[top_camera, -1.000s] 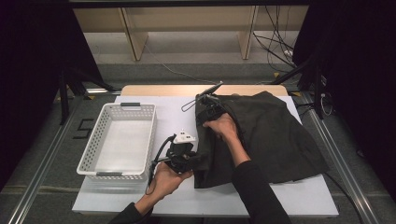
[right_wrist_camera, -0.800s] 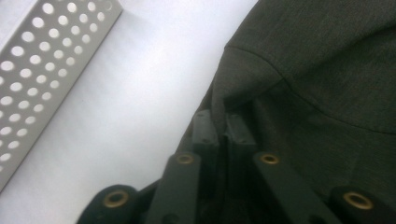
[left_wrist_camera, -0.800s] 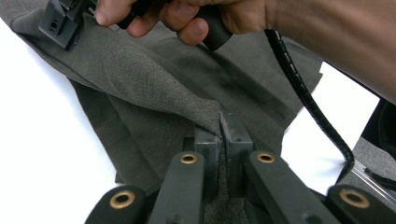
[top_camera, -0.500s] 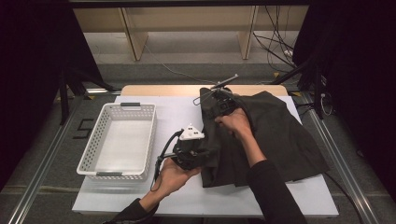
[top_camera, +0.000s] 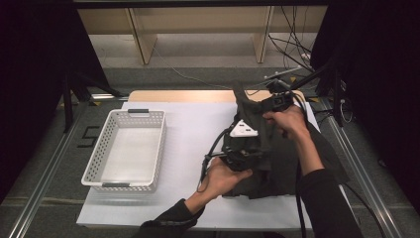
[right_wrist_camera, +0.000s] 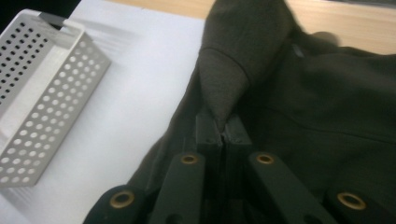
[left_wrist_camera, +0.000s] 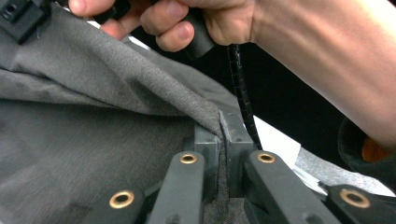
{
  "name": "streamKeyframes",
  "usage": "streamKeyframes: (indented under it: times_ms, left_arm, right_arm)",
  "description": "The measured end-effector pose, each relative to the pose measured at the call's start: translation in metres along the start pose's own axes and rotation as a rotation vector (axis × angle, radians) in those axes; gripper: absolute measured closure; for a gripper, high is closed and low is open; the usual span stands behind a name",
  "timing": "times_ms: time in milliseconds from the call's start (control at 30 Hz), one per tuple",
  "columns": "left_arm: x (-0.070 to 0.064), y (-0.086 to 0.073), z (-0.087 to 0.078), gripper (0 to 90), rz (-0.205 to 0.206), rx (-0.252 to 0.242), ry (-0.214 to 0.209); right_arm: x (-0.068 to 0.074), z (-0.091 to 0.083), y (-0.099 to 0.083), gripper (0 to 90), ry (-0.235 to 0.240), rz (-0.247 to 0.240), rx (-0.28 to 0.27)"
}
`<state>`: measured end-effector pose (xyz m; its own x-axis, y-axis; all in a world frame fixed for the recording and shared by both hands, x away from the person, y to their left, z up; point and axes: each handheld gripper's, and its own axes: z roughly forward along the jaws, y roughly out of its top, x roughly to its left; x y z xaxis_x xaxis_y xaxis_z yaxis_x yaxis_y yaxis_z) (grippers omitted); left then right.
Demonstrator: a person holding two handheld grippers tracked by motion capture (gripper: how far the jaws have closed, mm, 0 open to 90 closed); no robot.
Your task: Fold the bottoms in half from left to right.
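Presently: dark grey garment, right of white basket, clamped in my left gripper and right gripper; advise even tension.

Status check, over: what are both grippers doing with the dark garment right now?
Left gripper shut on dark garment, pinching an edge. Right gripper shut on a fold, lifting it off the table. White basket empty, off to the side, nothing blocking.

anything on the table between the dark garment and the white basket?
Nothing visible. Bare white tabletop lies between the garment and the basket, which looks empty. Left gripper and right gripper are both shut on the garment.
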<state>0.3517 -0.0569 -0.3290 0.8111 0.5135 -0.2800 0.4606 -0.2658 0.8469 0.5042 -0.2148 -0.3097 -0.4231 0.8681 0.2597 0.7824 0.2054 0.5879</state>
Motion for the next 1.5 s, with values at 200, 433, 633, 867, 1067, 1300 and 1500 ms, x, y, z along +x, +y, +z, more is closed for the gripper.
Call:
streamKeyframes:
  times_ms: [200, 433, 633, 867, 1067, 1300, 1500]
  left_arm:
    - [-0.018, 0.011, 0.031, 86.3, 0.003, 0.010, -0.031]
    - [-0.034, 0.021, 0.062, 86.0, 0.008, 0.042, -0.050]
    - [-0.039, 0.024, 0.080, 85.5, -0.020, 0.067, -0.059]
    - [-0.040, 0.023, 0.094, 82.9, -0.033, 0.083, -0.071]
    - [-0.037, 0.021, 0.095, 79.5, -0.056, 0.089, -0.108]
    - [-0.042, 0.021, 0.092, 71.2, -0.040, 0.088, -0.150]
    - [-0.043, 0.021, 0.073, 57.2, 0.023, 0.055, -0.139]
  right_arm:
    - [-0.039, -0.028, -0.012, 88.3, -0.026, 0.055, -0.031]
    - [-0.079, -0.049, -0.030, 88.4, -0.048, 0.115, -0.062]
    - [-0.098, -0.060, -0.036, 88.4, -0.093, 0.144, -0.065]
    - [-0.111, -0.061, -0.039, 88.4, -0.154, 0.165, -0.036]
    - [-0.120, -0.060, -0.044, 88.3, -0.165, 0.169, -0.026]
    - [-0.130, -0.060, -0.050, 88.1, -0.167, 0.172, -0.018]
    - [-0.142, -0.060, -0.059, 87.5, -0.180, 0.182, 0.001]
